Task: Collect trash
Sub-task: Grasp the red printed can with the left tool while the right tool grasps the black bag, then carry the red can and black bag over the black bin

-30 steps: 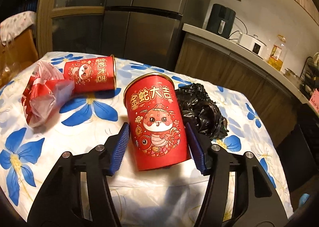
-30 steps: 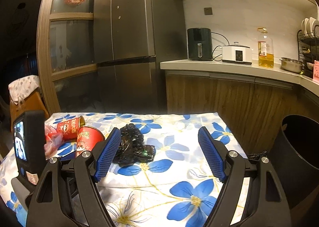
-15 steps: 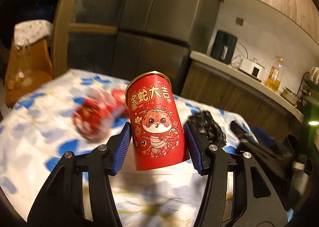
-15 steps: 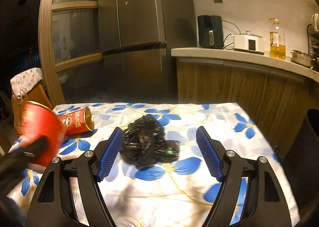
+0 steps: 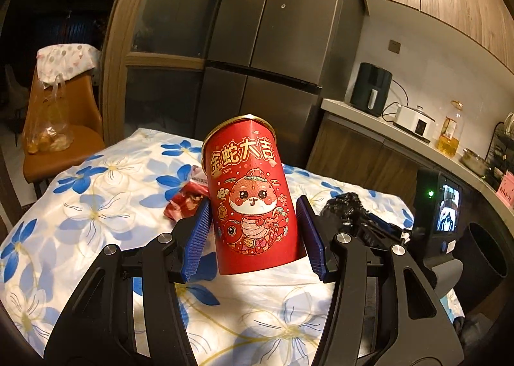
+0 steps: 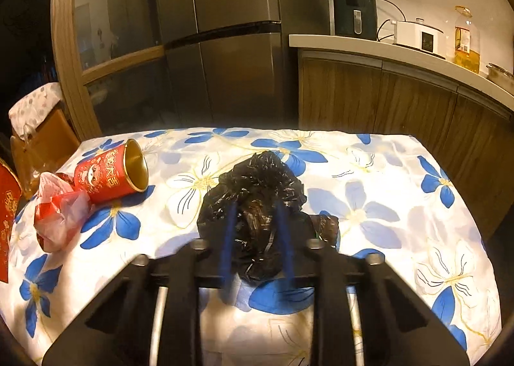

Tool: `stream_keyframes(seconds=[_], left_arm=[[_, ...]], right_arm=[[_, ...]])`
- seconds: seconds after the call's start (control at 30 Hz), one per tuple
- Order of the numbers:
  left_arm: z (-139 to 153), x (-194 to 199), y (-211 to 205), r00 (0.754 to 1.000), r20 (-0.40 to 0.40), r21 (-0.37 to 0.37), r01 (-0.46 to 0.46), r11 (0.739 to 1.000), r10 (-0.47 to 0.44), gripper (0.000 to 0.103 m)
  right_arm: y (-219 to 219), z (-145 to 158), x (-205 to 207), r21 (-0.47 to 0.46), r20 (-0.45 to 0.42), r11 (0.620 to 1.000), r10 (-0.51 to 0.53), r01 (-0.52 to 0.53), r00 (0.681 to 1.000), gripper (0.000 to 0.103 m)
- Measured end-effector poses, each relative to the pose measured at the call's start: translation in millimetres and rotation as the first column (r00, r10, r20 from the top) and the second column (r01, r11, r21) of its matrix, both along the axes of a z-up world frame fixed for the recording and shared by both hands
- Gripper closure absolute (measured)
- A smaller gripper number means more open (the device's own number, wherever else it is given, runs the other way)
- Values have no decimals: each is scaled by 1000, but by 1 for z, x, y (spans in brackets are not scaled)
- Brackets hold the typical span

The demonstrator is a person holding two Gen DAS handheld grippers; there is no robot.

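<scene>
The left gripper (image 5: 253,234) holds an upright red can (image 5: 252,205) clamped between its fingers, lifted above the floral-clothed surface (image 5: 96,205). The right gripper (image 6: 257,237) has its fingers pressed into the black plastic bag (image 6: 257,186), blurred. A second red can (image 6: 112,175) lies on its side beside a crumpled red-and-white bag (image 6: 59,212).

Your left gripper (image 5: 253,231) has blue pads on black arms, and the can (image 5: 252,202) between them is red with gold characters and a cartoon snake. The tablecloth (image 6: 369,205) is white with blue flowers and yellow lines. On it you see a black bag (image 6: 257,192), a red can (image 6: 109,175) with a gold inside, and a red-and-white wrapper (image 6: 57,212).
</scene>
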State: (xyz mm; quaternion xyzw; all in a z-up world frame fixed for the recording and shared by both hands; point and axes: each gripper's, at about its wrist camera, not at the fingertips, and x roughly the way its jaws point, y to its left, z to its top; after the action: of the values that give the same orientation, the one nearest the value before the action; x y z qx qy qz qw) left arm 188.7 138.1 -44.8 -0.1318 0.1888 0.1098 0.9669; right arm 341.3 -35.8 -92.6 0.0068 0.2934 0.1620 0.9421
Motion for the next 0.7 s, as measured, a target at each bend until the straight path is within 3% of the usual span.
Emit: stream_keyframes(seconds=[0.2,0.7], left_arm=[[3,-3,-3,1000,-4,15,2,1000,-2,50],[11,-14,-39,1000,-2,43,31,999,-31,50]], right_arm=[[-8,12,-16,27,37,1000,-1,0,999,95],[-67,57,-97,87,164,996,1,-16,986,96]])
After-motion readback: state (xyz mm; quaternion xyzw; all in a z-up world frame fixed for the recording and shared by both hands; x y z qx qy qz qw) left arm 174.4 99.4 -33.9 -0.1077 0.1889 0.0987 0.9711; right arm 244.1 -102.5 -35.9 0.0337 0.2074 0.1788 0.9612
